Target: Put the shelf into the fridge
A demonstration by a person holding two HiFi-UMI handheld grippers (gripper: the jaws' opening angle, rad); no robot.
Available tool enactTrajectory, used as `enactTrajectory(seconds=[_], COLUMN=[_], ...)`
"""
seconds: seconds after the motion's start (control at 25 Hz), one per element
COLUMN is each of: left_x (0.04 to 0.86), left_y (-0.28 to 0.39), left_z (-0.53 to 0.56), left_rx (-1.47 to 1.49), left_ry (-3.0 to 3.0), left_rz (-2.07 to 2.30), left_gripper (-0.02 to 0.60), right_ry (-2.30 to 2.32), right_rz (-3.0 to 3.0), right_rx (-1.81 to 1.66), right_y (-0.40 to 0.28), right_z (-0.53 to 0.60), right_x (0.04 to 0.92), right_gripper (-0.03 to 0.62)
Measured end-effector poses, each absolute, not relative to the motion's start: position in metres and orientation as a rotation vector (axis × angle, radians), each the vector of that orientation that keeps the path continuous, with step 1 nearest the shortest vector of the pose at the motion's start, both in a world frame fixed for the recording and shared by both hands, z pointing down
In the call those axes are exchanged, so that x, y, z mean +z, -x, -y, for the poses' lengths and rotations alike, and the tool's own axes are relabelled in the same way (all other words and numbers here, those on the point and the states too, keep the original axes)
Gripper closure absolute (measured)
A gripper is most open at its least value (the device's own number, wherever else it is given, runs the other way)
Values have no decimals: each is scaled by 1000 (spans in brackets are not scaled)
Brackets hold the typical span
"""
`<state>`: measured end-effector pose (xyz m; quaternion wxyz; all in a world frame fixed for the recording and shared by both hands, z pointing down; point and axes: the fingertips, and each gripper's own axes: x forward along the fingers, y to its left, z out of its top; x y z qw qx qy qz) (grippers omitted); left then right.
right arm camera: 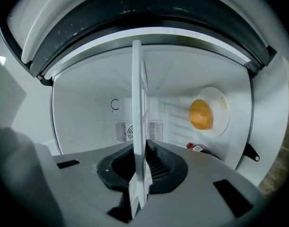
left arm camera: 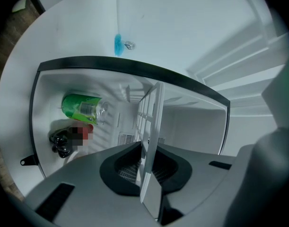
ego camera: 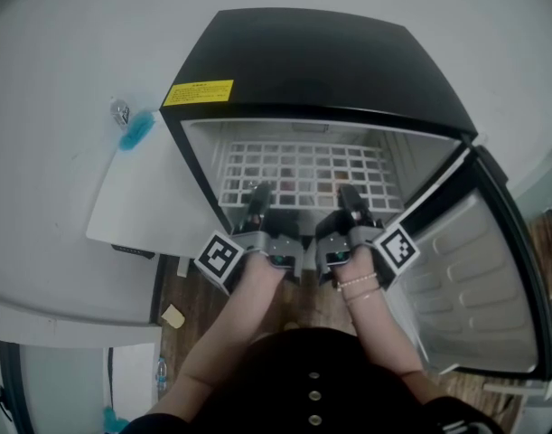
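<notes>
Head view of the open black fridge [ego camera: 321,61], whose cavity holds the white wire shelf [ego camera: 303,172] lying level, its front edge clamped by the closed fingers of the left gripper [ego camera: 257,195] and of the right gripper [ego camera: 349,197], side by side at the fridge's mouth.

Print on the yellow label [ego camera: 198,92] is showing too small to read; left gripper [ego camera: 258,195] and right gripper [ego camera: 348,195] are covering the shelf [ego camera: 303,172] front.

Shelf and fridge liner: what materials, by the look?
The shelf looks like white plastic or coated wire, matte: a thin flat-barred grid. The fridge liner looks like smooth moulded white plastic with a faint sheen: ribs formed into its walls.
</notes>
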<state>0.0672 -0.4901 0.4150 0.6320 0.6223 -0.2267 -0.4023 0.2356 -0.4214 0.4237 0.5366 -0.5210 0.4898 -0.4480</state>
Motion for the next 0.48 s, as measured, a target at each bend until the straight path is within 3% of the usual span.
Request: enactTrajectory(seconds=[0.48], left_x=[409], left_y=[-64], left_z=[483], left_rx=[-926], left_ry=[-1447], left_rz=[494], left_gripper=[546], right_ry=[1246], right_rz=[-1170], right_rx=[-1024], right_y=[-231], right_z=[410], right_x=[415], right_gripper=[559])
